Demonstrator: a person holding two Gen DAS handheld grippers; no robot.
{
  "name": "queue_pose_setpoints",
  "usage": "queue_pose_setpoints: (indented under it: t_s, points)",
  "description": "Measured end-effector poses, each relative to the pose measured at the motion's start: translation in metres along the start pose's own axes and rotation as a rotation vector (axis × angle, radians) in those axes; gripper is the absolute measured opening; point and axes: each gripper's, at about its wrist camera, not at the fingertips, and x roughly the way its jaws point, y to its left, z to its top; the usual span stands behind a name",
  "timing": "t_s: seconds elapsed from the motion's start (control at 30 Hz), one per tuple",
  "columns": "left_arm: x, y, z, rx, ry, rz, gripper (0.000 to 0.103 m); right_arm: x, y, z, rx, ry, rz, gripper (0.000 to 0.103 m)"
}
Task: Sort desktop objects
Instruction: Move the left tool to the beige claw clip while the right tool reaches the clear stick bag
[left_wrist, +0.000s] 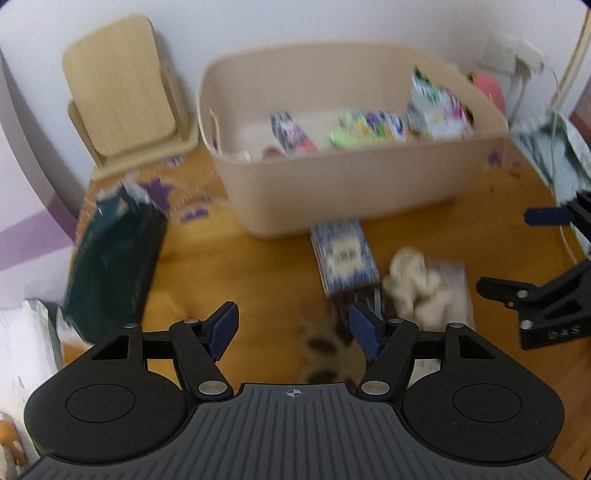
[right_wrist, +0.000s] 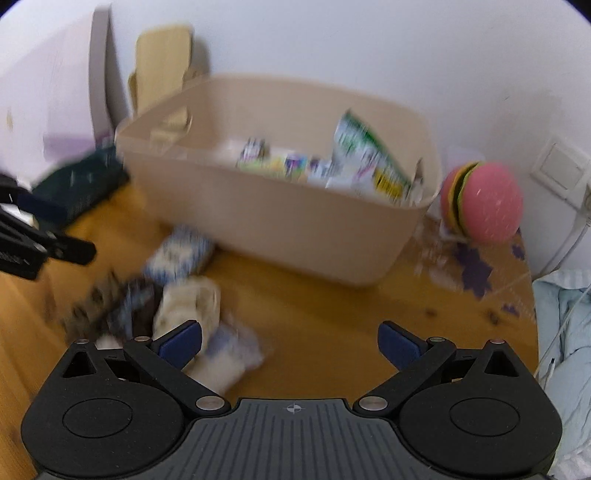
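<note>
since the beige bin already has a bunch of colourful packets sitting in it, i'd guess that's the drop spot, and the loose stuff got left on the wooden table right in front of it: a blue patterned box just off the bin's front wall, a cream crumpled thing touching it, and something spotted and blurry nearer in. left gripper has its jaws spread with nothing between them, hanging over that pile. right gripper is wide open too, empty, over bare table beside the pile. only the right view shows the pink burger-looking toy behind the bin; only the left shows the dark green pouch properly.
</note>
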Motion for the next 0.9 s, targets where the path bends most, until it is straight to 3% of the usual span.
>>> queue_pose_setpoints:
  t_s: [0.17, 0.47, 0.67, 0.8, 0.9]
  points:
    - [0.010, -0.002, -0.018, 0.005, 0.057, -0.018, 0.068, 0.016, 0.014, -0.013, -0.080, 0.065, -0.008, 0.103]
    - [0.026, 0.000, -0.025, -0.007, 0.118, -0.003, 0.068, 0.035, 0.027, -0.013, -0.074, 0.116, 0.043, 0.103]
    - [0.028, 0.003, -0.022, -0.026, 0.117, -0.004, 0.069, 0.053, 0.040, -0.011, -0.100, 0.160, 0.069, 0.103]
    - [0.028, 0.001, -0.021, -0.031, 0.116, -0.005, 0.069, 0.051, 0.046, -0.016, -0.144, 0.148, 0.040, 0.103]
    - [0.024, 0.000, -0.022, -0.034, 0.104, -0.014, 0.069, 0.049, 0.035, -0.022, -0.107, 0.162, 0.029, 0.103]
